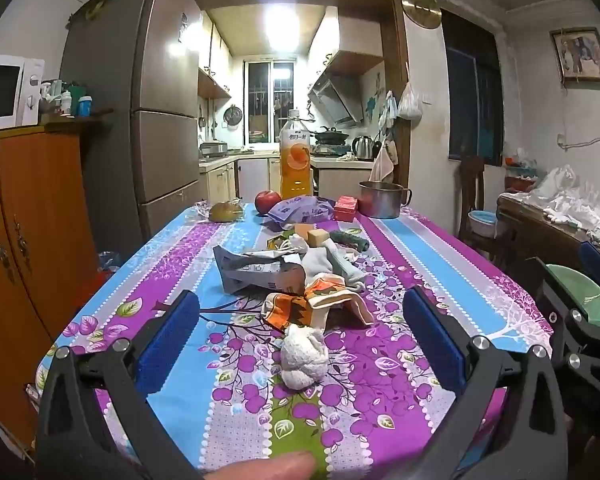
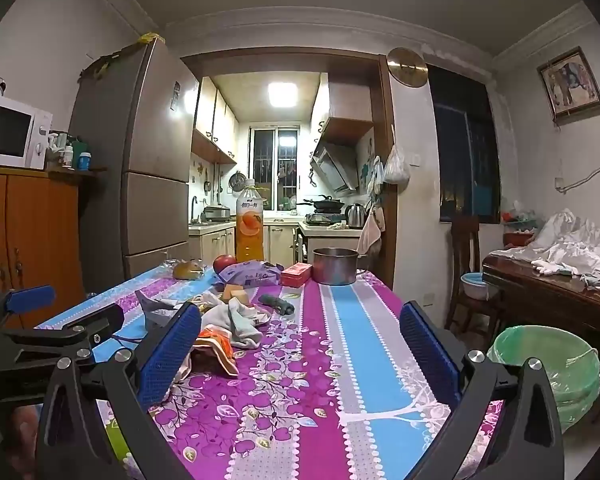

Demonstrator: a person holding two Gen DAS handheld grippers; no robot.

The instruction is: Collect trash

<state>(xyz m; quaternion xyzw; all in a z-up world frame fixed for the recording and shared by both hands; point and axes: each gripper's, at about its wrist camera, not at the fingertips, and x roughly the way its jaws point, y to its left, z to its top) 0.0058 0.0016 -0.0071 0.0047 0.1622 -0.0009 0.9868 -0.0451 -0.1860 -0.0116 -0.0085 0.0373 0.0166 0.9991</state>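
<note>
Trash lies in a heap down the middle of the flowered tablecloth (image 1: 440, 256). Nearest is a crumpled white tissue (image 1: 303, 356), then an orange wrapper (image 1: 320, 304), a torn grey paper bag (image 1: 256, 274) and a white cloth (image 1: 324, 260). My left gripper (image 1: 301, 294) is open and tilted down over the near edge, with the tissue lying between its blue pads (image 1: 168, 340), untouched. My right gripper (image 2: 300, 308) is open and level, holding nothing; the orange wrapper (image 2: 216, 346) sits by its left finger. A green-lined bin (image 2: 548, 364) stands on the floor to the right.
At the far end stand a juice bottle (image 1: 296, 156), an apple (image 1: 267, 201), a purple bag (image 1: 300, 210), a red box (image 1: 346, 206), a metal pot (image 1: 382, 199) and bagged bread (image 1: 225, 211). Sponges (image 1: 312, 234) lie mid-table. A wooden cabinet (image 1: 24, 232) flanks the left.
</note>
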